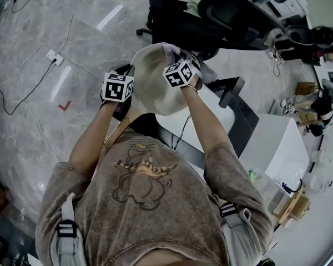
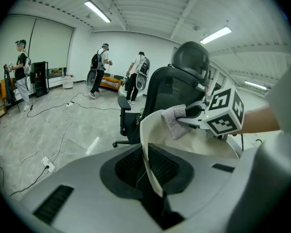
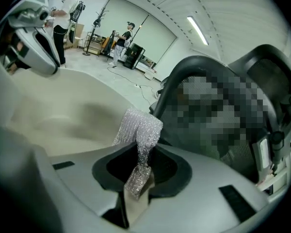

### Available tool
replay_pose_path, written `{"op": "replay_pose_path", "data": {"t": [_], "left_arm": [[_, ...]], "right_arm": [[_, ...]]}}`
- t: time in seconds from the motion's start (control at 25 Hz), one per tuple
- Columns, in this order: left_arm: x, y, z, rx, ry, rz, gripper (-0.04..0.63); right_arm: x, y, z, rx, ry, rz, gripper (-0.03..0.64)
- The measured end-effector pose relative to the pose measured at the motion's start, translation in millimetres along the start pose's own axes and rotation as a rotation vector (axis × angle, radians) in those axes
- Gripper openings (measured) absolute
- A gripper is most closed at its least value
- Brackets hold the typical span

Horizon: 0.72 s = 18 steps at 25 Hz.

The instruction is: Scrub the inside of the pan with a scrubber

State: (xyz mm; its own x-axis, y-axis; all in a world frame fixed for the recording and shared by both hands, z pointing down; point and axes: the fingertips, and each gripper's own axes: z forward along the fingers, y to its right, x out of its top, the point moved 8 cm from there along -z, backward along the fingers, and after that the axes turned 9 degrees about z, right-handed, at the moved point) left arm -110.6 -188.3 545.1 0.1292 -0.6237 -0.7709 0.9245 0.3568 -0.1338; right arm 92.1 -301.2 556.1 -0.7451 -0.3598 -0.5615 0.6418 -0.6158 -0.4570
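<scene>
I hold a cream pan [image 1: 153,81] tilted in the air in front of my chest. My left gripper [image 2: 146,168] is shut on the pan's thin rim [image 2: 148,149], which runs upright between its jaws. My right gripper [image 3: 138,173] is shut on a silver mesh scrubber [image 3: 138,129]. In the left gripper view the scrubber [image 2: 174,121] rests against the pan's far rim, with the right gripper's marker cube [image 2: 225,111] just behind it. The pan's inside [image 3: 58,113] fills the left of the right gripper view.
A black office chair [image 1: 222,15] stands just beyond the pan. A white desk [image 1: 275,148] with small items lies to the right. A power strip [image 1: 54,56] and cables lie on the grey floor at left. Several people [image 2: 102,64] stand far across the room.
</scene>
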Motion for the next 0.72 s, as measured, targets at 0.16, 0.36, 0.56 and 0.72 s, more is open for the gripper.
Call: {"op": "replay_pose_path", "data": {"t": [0.16,0.36,0.56,0.72], "left_arm": [[1.5,1.4,0.4,0.017,-0.002,0.003,0.049],[2.0,1.9,-0.5,0.03,-0.008,0.03,0.049],[1.1,4.1,-0.3,0.046,-0.007,0.049,0.049],[1.0,4.2,0.4,0.053,-0.013,0.069,0.049]], "right_arm": [[-11.7,9.7,-6.4,-0.02,-0.028,-0.027,0.084],[-20.5,17.2,-16.8,-0.029,-0.051,-0.047,0.086],[-27.6,21.2,-26.5,-0.02,-0.069,-0.054,0.086],[-33.6,23.8,-33.4,0.003,-0.085,-0.059,0.086]]}}
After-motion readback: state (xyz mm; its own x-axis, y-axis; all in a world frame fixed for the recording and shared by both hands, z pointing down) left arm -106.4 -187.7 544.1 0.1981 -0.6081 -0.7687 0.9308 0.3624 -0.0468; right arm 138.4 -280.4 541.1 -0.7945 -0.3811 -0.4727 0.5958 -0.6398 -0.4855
